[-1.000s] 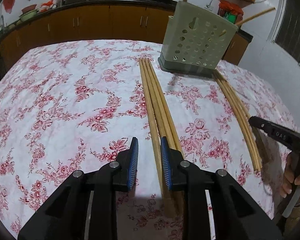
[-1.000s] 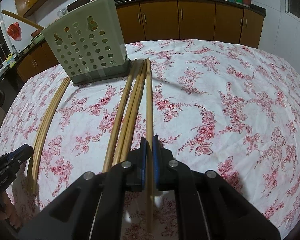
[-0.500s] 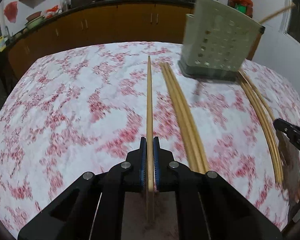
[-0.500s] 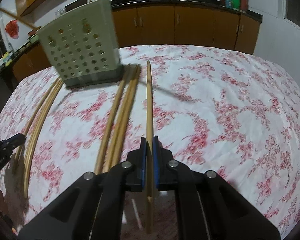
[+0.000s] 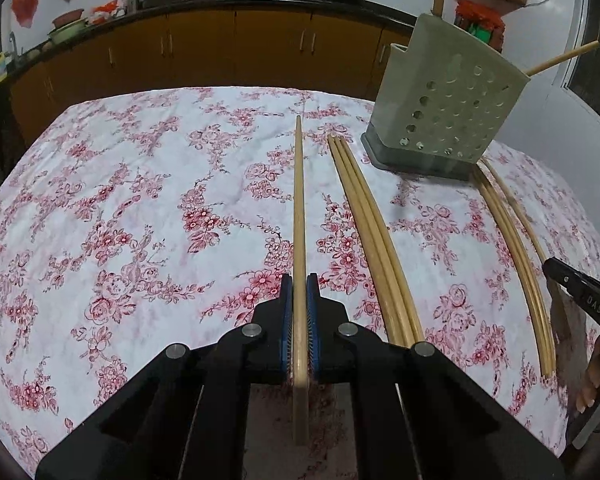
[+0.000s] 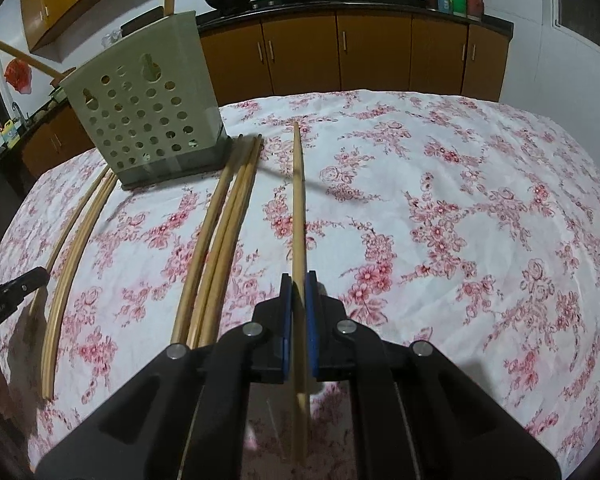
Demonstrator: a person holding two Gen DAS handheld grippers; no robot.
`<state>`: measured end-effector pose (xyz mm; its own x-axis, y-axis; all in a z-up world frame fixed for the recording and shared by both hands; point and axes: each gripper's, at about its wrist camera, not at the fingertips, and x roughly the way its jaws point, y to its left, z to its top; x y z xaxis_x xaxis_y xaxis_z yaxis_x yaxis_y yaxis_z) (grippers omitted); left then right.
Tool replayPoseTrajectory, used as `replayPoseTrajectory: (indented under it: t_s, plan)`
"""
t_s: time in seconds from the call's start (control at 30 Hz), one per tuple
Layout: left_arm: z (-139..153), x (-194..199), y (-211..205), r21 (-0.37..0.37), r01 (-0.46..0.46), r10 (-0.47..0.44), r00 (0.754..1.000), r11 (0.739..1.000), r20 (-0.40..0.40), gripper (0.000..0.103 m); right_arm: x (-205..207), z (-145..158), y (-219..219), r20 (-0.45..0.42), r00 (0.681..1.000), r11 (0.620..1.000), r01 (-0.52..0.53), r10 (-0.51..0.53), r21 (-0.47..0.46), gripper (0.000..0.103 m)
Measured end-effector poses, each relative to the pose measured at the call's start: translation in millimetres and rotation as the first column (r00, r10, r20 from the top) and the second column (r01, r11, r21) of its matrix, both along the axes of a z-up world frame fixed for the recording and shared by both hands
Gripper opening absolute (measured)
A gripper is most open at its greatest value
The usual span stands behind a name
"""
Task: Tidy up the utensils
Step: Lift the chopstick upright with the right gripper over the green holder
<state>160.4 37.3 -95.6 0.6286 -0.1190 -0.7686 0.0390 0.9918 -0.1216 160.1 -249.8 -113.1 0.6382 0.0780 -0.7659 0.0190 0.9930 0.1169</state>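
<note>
Each gripper is shut on one wooden chopstick, held lifted above the floral tablecloth and pointing forward. My left gripper (image 5: 299, 284) grips a chopstick (image 5: 299, 208). My right gripper (image 6: 298, 282) grips another chopstick (image 6: 298, 200). The pale green perforated utensil holder (image 5: 444, 108) stands ahead to the right in the left wrist view, and to the left in the right wrist view (image 6: 144, 112); chopsticks stick out of its top. Three loose chopsticks (image 5: 370, 236) lie beside the held one, and they show in the right wrist view (image 6: 220, 236) too.
More chopsticks (image 5: 512, 248) lie past the holder on the cloth, also in the right wrist view (image 6: 70, 248). The other gripper's tip shows at each frame's edge (image 5: 580, 300), (image 6: 12, 288). Kitchen cabinets (image 6: 340, 52) line the far wall behind the table.
My left gripper went from open around the bundle to shut on one chopstick and lifted it clear. My right gripper stayed shut and raised its chopstick off the cloth.
</note>
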Motion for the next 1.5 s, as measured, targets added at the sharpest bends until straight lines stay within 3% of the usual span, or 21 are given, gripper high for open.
replayPoseTrajectory:
  t_s: [0.57, 0.83, 1.13, 1.5]
  plan:
    - [3, -11, -3, 0.049, 0.030, -0.030, 1.000, 0.998, -0.001, 0.008, -12, 11, -2, 0.025, 1.000, 1.000, 0.016, -0.016, -0.011, 0.008]
    - [53, -15, 9, 0.012, 0.006, -0.008, 0.991, 1.000, 0.136, 0.008, -21, 69, -14, 0.184, 0.982, 0.999, 0.038, -0.039, 0.005, 0.008]
    - [116, -20, 29, -0.065, -0.055, 0.072, 0.954, 0.996, 0.292, 0.008, -31, 121, -23, 0.324, 0.944, 0.998, 0.048, -0.056, 0.033, 0.008]
    - [167, -25, 31, -0.067, -0.042, 0.065, 0.920, 0.997, 0.386, 0.008, -41, 181, -23, 0.436, 0.899, 0.996, -0.002, -0.037, 0.089, 0.008]
